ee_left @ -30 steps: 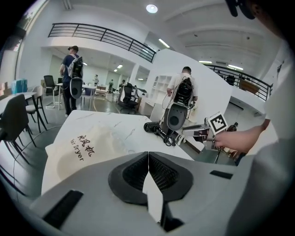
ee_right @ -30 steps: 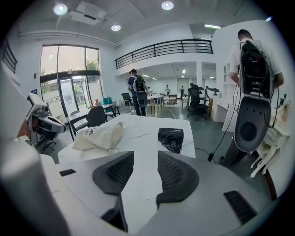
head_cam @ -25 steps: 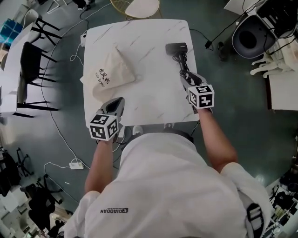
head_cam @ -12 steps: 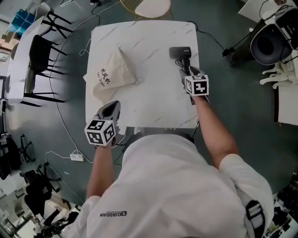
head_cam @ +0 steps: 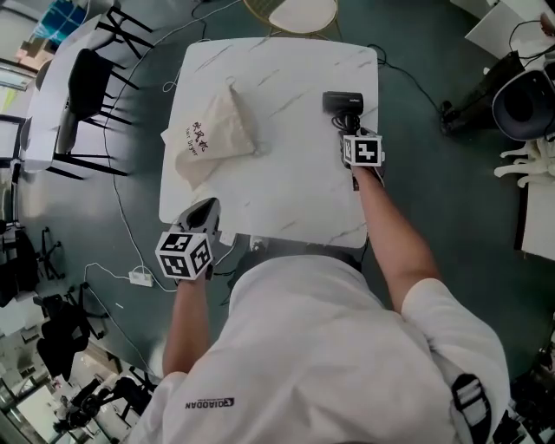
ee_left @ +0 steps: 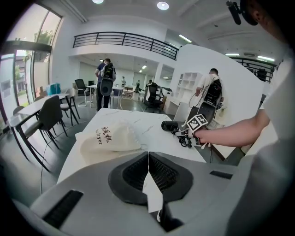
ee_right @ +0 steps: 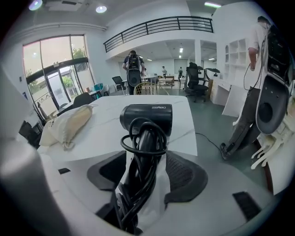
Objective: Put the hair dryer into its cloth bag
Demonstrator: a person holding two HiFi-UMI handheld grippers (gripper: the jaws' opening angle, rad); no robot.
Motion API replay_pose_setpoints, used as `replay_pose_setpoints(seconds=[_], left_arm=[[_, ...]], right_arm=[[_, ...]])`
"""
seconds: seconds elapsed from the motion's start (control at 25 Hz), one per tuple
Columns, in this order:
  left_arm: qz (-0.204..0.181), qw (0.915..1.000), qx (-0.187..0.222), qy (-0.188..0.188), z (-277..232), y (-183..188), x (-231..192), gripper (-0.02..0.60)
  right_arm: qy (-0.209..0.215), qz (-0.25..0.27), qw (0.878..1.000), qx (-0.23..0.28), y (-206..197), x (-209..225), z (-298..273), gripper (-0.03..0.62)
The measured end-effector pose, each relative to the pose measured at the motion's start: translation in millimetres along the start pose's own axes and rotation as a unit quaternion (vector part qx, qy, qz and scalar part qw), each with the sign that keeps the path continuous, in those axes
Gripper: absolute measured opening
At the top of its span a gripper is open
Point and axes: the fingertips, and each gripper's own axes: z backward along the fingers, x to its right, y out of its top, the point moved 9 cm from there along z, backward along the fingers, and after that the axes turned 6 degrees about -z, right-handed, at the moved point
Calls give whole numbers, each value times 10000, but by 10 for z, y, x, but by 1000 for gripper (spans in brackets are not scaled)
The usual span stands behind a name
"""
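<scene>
A black hair dryer [head_cam: 343, 102] lies at the far right of the white marble table [head_cam: 286, 182], its cord coiled round the handle. My right gripper [head_cam: 350, 132] straddles that handle; in the right gripper view the hair dryer [ee_right: 146, 117] runs up between the jaws, which are opening and stand clear of it. The cream cloth bag [head_cam: 212, 134] with black lettering lies at the far left, also seen as the bag [ee_left: 113, 137] in the left gripper view. My left gripper [head_cam: 206, 208] is shut and empty at the table's near left edge.
Black chairs [head_cam: 91, 95] stand left of the table and a round stool [head_cam: 290, 13] at its far side. Cables and a power strip [head_cam: 139, 277] lie on the floor. People stand in the background [ee_left: 107, 76].
My right gripper has moved forward and down over the dryer's handle, and its jaws have widened. The left gripper has stayed near the front edge.
</scene>
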Motion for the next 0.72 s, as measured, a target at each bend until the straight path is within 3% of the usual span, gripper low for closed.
replay_pose_setpoints(seconds=[0.28,0.36,0.52,0.72], left_arm=[[43,9996,-33,286,74,-36,97,28],[44,9993,-26,370,100,-34,113,28],[82,9990,-7,439,120,-54,124,28],[47,9996,-31,262,42,-78,107,28]], right_arm=[[-29,-115,9999,-6,16,53,-160,294],[-37,-151,9997,-202,28,72,-221,295],[-474,104,9963,-708,18,61,-271,302],[-234,38,9980,-585,-14,-34,-357,306]])
